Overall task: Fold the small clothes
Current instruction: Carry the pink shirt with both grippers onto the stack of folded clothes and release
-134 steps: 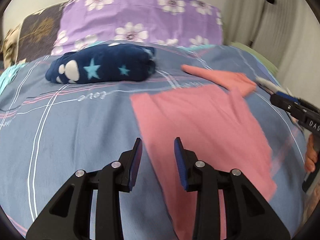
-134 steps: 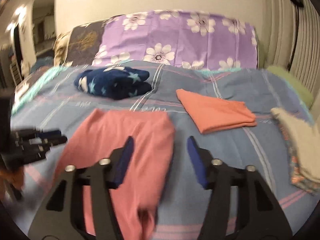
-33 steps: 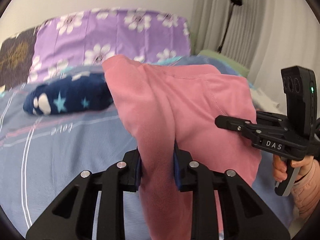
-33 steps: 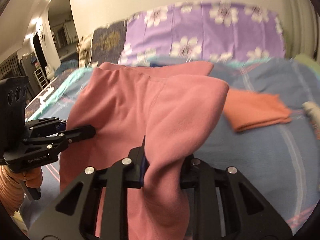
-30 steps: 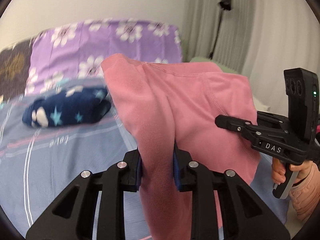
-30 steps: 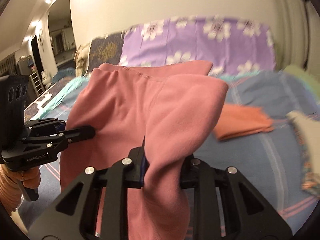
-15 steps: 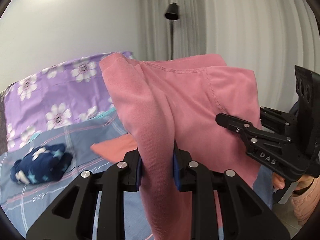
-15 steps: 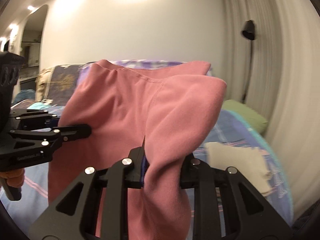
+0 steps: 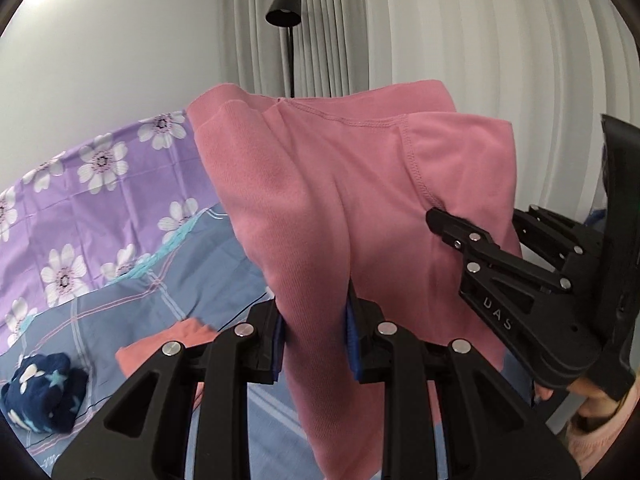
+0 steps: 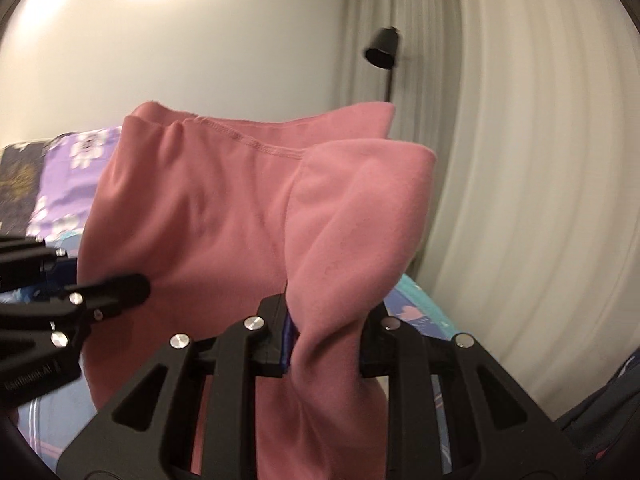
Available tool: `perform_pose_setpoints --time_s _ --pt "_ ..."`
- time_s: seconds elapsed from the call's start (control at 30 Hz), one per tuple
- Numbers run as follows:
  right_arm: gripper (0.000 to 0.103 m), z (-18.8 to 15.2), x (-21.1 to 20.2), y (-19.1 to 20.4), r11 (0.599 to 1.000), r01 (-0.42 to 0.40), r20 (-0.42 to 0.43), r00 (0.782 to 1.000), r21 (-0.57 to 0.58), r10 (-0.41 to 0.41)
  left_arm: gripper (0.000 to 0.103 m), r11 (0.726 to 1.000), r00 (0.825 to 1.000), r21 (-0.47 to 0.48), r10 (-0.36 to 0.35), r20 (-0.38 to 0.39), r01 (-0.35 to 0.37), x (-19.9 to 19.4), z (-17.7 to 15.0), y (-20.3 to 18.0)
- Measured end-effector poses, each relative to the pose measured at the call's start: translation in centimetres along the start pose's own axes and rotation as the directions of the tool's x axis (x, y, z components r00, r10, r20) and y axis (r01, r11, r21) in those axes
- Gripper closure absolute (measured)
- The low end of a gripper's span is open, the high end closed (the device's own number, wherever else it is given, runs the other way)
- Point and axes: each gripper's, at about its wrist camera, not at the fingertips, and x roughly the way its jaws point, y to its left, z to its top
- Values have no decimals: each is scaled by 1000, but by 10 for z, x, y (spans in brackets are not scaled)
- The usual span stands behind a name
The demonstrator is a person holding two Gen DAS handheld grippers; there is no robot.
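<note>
We have the soft pink knit garment (image 9: pixel 352 200) up in the air, off the bed, pinched at two places. Our left gripper (image 9: pixel 316 332) is clamped narrow on a bunched fold of it, the cloth rising ahead of the blue pads (image 9: pixel 353 328) and trailing below them; our right gripper (image 10: pixel 326 338), just to the right of the left one, bites a second thick fold in the same way.

To do this step well, we judge that both grips should keep level with each other and apart enough for the stitched edge above the jaws to hang straight. Then we can lower the garment flat, bottom first, before laying the held edge over. If one claw leads, the cloth may twist.

Below and to the left of the left gripper lies the blue checked bedspread (image 9: pixel 160 280). On it sit an orange folded cloth (image 9: pixel 160 344) and, further left, a navy fleece bundle with pale stars (image 9: pixel 44 396). A purple pillowcase with white flowers (image 9: pixel 80 200) rests beyond them. Ahead stand pale pleated curtains (image 10: pixel 520 160) and a black lamp (image 10: pixel 382 52); the dark shape low to the right of the right gripper is too blurred to name.
</note>
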Motion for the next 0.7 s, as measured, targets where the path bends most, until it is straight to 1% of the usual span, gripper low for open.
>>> perform_pose_setpoints --time_s 0.13,0.23,0.27,0.3,0.33,0.37,0.4,0.43,0.47,0.5,0.53,0.57,0.6,0.63,0.67,0.7 --pt "81 7 38 -20 998 56 -63 997 26 -54 78 1000 1000 -18 -7 -26 6 42 18 -2" --pt "81 10 69 -26 994 100 -108 989 35 -96 76 1000 999 -26 -12 -49 10 72 23 -1" --pt "81 10 80 -27 993 109 -127 987 43 -103 72 1000 998 -23 0 -58 -1 83 24 1" --pt "78 9 92 -31 991 121 -154 982 57 -111 63 999 997 -13 32 -67 -33 98 24 1" --pt "64 5 110 -34 986 150 -198 971 72 -133 56 996 993 4 91 -79 -91 111 23 1" --pt "53 0 124 -36 980 185 -240 957 70 -164 38 981 976 35 194 -101 -192 127 17 3" --pt "33 -11 141 -38 966 257 -283 930 39 -236 32 970 964 50 242 -113 -237 134 12 4" --pt "32 -19 147 -39 958 288 -292 917 16 -271 32 967 959 57 253 -128 -248 142 3 8" --pt "32 -31 152 -37 951 308 -305 905 -10 -296 32 973 960 54 230 -158 -224 148 -8 12" --pt "32 -43 153 -34 954 300 -317 903 -19 -290 32 980 962 48 200 -184 -194 152 -17 17" --pt "33 -61 157 -33 962 271 -338 904 -20 -261 32 986 964 51 167 -206 -160 156 -28 20" --pt "34 -74 161 -31 965 261 -362 897 -26 -253 32 988 962 71 149 -231 -136 160 -41 21" --pt "34 -91 165 -27 963 267 -402 878 -40 -260 32 984 947 124 160 -279 -130 170 -62 18" --pt "33 -114 174 -27 956 290 -472 836 -53 -280 32 979 934 163 171 -313 -124 176 -77 15" --pt "32 -131 177 -29 957 291 -484 836 -6 -258 31 973 932 198 176 -317 -116 179 -93 11" --pt "32 -144 170 -33 949 309 -450 857 61 -250 32 967 940 220 192 -283 -131 178 -103 9"
